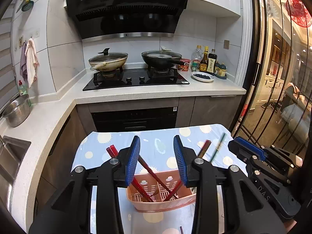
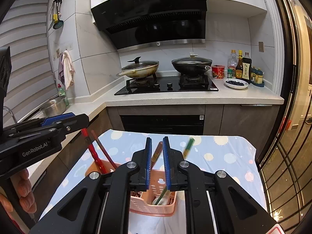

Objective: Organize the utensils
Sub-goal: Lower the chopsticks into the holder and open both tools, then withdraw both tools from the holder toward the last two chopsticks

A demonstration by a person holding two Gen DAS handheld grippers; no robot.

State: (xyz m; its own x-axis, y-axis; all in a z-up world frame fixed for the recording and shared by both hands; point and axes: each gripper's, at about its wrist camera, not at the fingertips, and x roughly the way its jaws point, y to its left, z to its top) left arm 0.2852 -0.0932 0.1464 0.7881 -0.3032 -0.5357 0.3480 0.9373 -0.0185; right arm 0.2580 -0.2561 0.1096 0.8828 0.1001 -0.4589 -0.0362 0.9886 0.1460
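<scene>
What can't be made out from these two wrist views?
- Left wrist view: floor of the pink slotted plastic utensil basket, hidden by the left gripper.
- Right wrist view: whether the right gripper pinches the brown chopstick; contact unclear.
- Green chopstick: motion-blurred.
- Bottle labels: too small.

I see open cloth-covered surface [image 1: 156, 148] beyond the pink basket [image 1: 159, 202], free for passing. Above the basket, red chopsticks [image 1: 150, 173] lean crossed, and a brown chopstick [image 2: 157, 154] and a green one [image 2: 188, 148] crowd the opening. My grippers sit close side by side.
</scene>
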